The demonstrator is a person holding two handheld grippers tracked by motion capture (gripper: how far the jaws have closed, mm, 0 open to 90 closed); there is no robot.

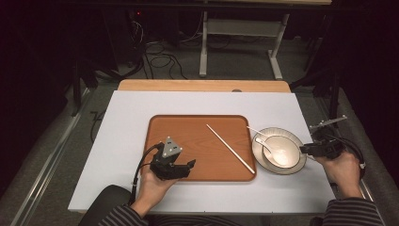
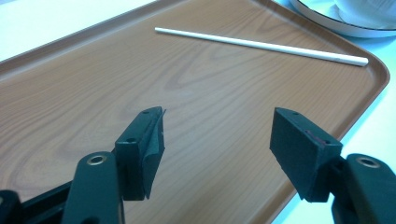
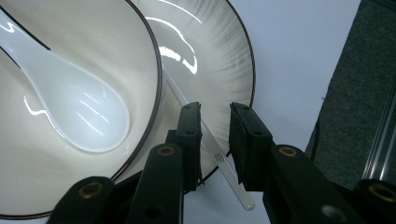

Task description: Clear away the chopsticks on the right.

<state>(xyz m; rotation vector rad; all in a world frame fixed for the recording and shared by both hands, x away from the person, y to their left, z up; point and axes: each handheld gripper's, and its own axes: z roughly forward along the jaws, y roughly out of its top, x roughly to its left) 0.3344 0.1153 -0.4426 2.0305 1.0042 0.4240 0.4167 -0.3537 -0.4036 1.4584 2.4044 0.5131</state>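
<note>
The right gripper (image 3: 215, 140) straddles a thin white chopstick (image 3: 224, 169) lying on the white dark-rimmed plate (image 3: 219, 51) at the bowl's four o'clock; jaws narrowly spread, not yet pinching, stick running lengthwise between them. The left gripper (image 2: 217, 140) hovers wide open over the brown wooden tray (image 2: 116, 74).

Room dark – grey carpet floor (image 1: 235, 66), cables (image 1: 160, 59) trailing, white-legged desk frame (image 1: 240, 33) beyond the white-topped table (image 1: 117, 141)

Table (image 1: 197, 106) brightly lit, surroundings dark toward 12 and 9 o'clock. Glare streaks on bowl (image 3: 70, 60), plate (image 3: 219, 51). Near jaws soft-focused.
</note>
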